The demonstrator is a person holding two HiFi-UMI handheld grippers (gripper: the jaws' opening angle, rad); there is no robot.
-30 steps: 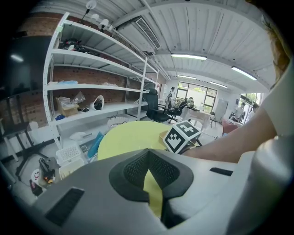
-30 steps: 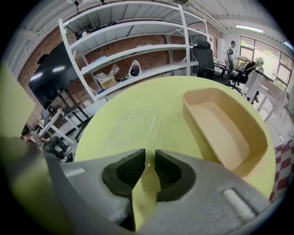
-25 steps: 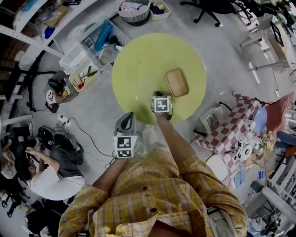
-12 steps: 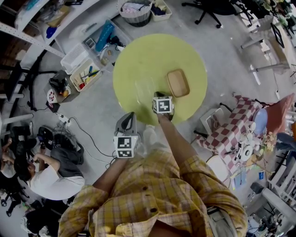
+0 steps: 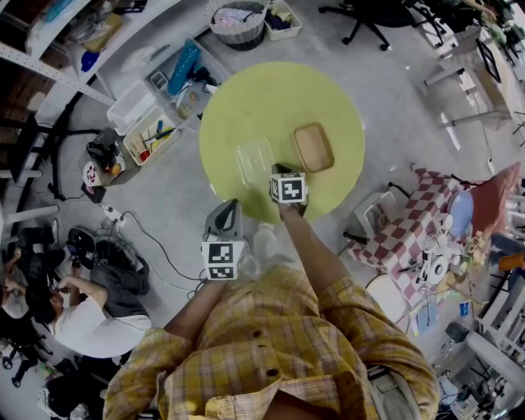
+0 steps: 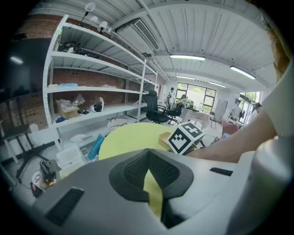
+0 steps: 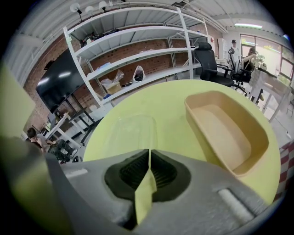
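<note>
A round yellow-green table (image 5: 271, 98) carries a shallow beige tray (image 5: 313, 148) and, to its left, a clear plastic container (image 5: 254, 160). My right gripper (image 5: 287, 187) hovers over the table's near edge, just short of both. In the right gripper view its pads meet, so the right gripper (image 7: 149, 158) is shut on nothing, with the clear container (image 7: 131, 131) ahead and the beige tray (image 7: 225, 133) to the right. My left gripper (image 5: 221, 238) hangs off the table over the floor. The left gripper (image 6: 148, 158) is shut and empty, facing the table (image 6: 126, 137) and the right gripper's marker cube (image 6: 186, 137).
White shelving (image 6: 92, 87) lines the brick wall behind the table. Bins and baskets (image 5: 156, 107) crowd the floor to the table's left. A person (image 5: 49, 303) sits on the floor far left. Office chairs (image 5: 369, 16) and a checkered cloth (image 5: 418, 221) stand to the right.
The right gripper's jaws went from a small gap to shut. The left gripper has hardly moved.
</note>
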